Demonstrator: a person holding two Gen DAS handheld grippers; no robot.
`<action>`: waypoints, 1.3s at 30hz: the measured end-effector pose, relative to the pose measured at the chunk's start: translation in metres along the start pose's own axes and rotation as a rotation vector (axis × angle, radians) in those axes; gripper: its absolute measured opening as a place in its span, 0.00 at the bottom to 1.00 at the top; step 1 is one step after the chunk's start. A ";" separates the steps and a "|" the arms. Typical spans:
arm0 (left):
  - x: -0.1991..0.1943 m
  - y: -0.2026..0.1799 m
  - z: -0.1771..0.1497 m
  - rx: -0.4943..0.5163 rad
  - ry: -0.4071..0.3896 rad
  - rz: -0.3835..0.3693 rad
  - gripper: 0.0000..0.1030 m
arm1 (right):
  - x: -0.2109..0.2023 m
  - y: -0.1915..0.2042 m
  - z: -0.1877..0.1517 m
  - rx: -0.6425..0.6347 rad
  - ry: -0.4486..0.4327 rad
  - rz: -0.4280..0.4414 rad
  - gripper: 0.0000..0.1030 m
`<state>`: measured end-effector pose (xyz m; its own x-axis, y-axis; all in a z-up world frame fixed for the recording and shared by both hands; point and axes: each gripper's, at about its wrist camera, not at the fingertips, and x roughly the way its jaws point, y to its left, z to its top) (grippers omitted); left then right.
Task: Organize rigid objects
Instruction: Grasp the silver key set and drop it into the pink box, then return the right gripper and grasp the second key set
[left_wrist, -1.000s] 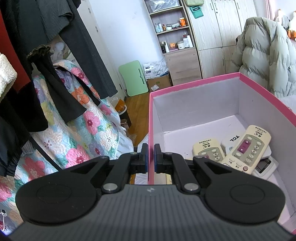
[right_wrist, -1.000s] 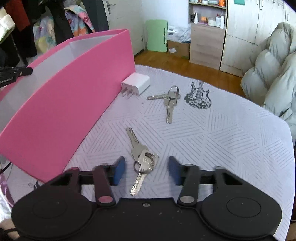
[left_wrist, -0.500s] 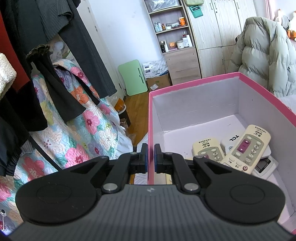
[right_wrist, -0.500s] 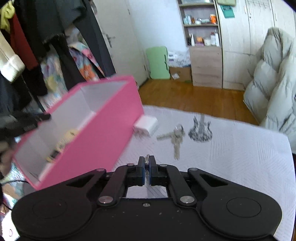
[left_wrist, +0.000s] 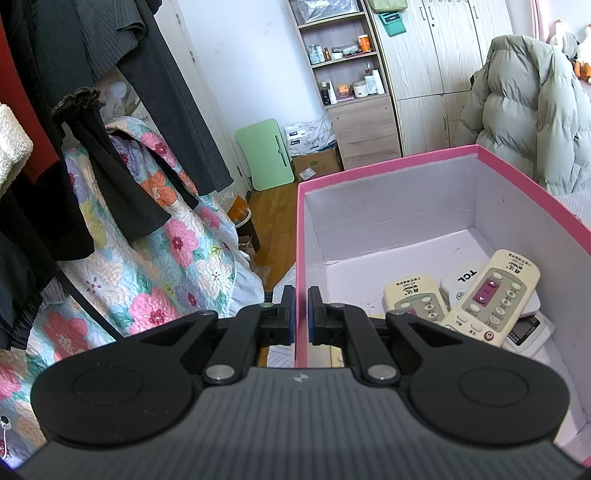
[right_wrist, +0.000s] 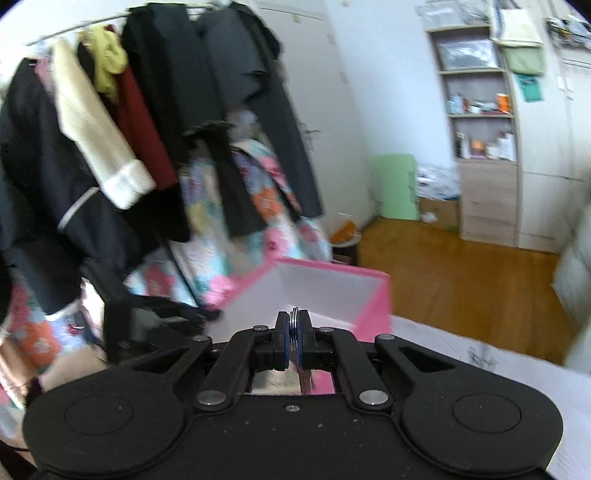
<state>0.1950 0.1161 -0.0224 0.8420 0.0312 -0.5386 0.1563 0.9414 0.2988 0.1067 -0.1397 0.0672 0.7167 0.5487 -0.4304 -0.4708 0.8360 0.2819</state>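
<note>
The left gripper (left_wrist: 301, 312) is clamped on the left wall of the pink box (left_wrist: 388, 164). Inside, the far end of the box floor is bare and the remotes (left_wrist: 491, 295) lie piled at the right. The right gripper (right_wrist: 294, 339) pinches the keys (right_wrist: 294, 326) over the box's open top.

The right wrist view is blurry all over, most at 9 o'clock, where the hanging clothes (right_wrist: 110, 147) smear together. The keys (right_wrist: 294, 325) show only as a thin metal edge; the rest hides between the pads of the right hand-held gripper (right_wrist: 294, 345). In the left wrist view, the pink box (left_wrist: 388, 166) is cut off at 3 o'clock. A small gray device (left_wrist: 524, 328) lies mostly hidden under the remotes (left_wrist: 491, 295).
</note>
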 end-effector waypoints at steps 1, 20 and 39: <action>0.000 0.000 0.000 0.000 0.000 0.000 0.05 | 0.003 0.004 0.003 -0.008 0.001 0.019 0.05; 0.000 0.001 0.000 -0.001 0.000 0.000 0.05 | 0.141 0.026 0.007 -0.002 0.291 0.138 0.05; 0.002 0.001 -0.001 -0.005 0.003 -0.003 0.06 | 0.089 -0.028 0.023 0.023 0.193 -0.063 0.26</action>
<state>0.1967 0.1178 -0.0240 0.8402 0.0291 -0.5415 0.1562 0.9433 0.2931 0.1955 -0.1139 0.0411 0.6310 0.4872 -0.6037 -0.4150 0.8695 0.2679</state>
